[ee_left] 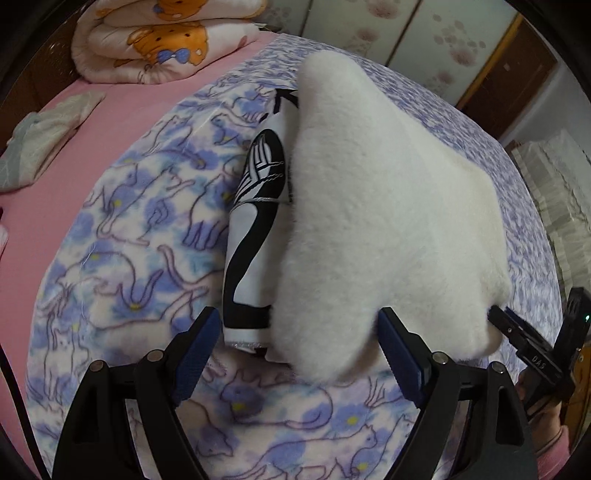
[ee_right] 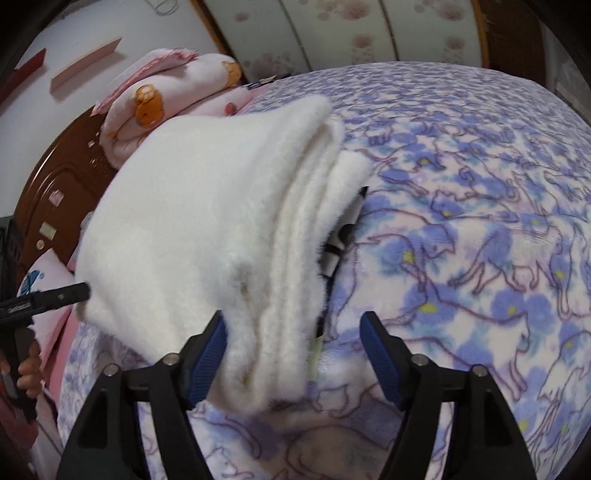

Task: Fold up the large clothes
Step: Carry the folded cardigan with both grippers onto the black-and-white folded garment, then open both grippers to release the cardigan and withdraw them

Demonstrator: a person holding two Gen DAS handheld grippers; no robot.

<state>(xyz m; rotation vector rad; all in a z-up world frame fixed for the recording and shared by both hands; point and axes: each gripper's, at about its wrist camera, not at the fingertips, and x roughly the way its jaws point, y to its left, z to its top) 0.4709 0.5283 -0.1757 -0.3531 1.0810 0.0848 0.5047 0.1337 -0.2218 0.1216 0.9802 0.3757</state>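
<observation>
A folded white fleece garment (ee_left: 384, 221) with a black-and-white patterned outer side (ee_left: 255, 221) lies on the cat-print blanket (ee_left: 129, 229). My left gripper (ee_left: 299, 343) is open, its fingers either side of the garment's near edge. My right gripper (ee_right: 295, 347) is open; the folded white stack (ee_right: 221, 221) sits between its fingers, against the left pad (ee_right: 210, 354). The right gripper also shows at the right edge of the left wrist view (ee_left: 517, 332), and the left one at the left edge of the right wrist view (ee_right: 48, 299).
A rolled pink quilt with bear print (ee_left: 162, 40) lies at the bed's far end on a pink sheet (ee_left: 33, 221). A folded pale cloth (ee_left: 40, 136) lies to the left. A brown wooden headboard (ee_right: 62, 177) stands behind. Wardrobe doors (ee_left: 424, 33) are beyond the bed.
</observation>
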